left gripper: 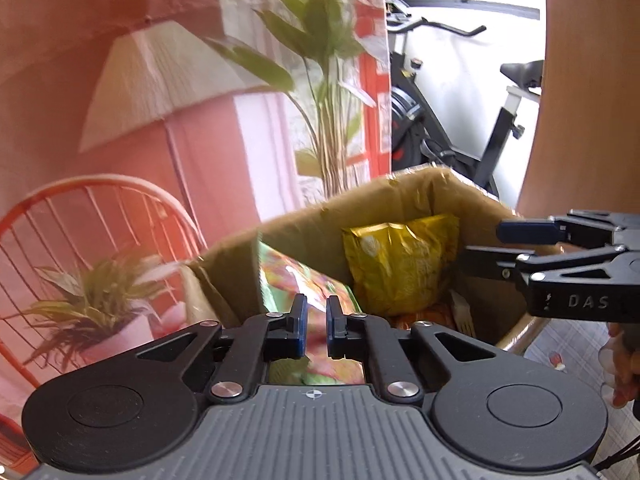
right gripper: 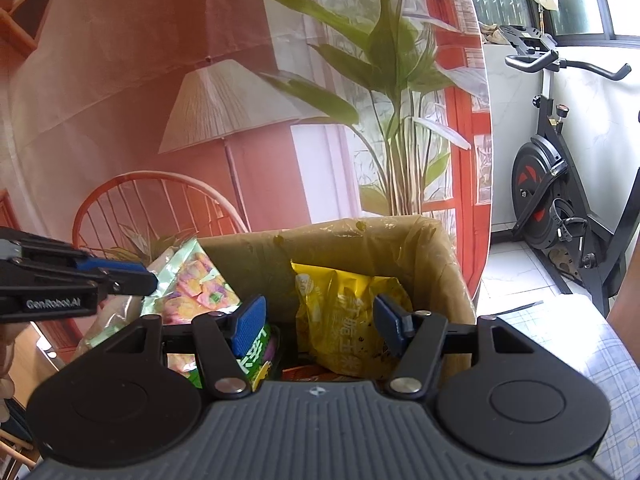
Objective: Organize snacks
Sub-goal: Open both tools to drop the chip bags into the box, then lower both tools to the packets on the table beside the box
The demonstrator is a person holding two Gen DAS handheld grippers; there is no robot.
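Note:
A brown cardboard box (left gripper: 436,188) stands ahead; it also shows in the right wrist view (right gripper: 444,272). A yellow snack bag (left gripper: 400,264) leans upright inside it, also in the right wrist view (right gripper: 348,320). My left gripper (left gripper: 316,328) is shut on a green and pink candy bag (left gripper: 304,280) and holds it over the box's left side; that bag also shows in the right wrist view (right gripper: 196,284). My right gripper (right gripper: 320,324) is open and empty above the box, in front of the yellow bag. A green packet (right gripper: 260,356) and an orange one (right gripper: 304,372) lie lower in the box.
A printed backdrop (right gripper: 200,80) of a lamp, plant and chair hangs behind the box. An exercise bike (right gripper: 560,208) stands at the right on a tiled floor. A checked cloth (right gripper: 560,340) covers the surface to the right of the box.

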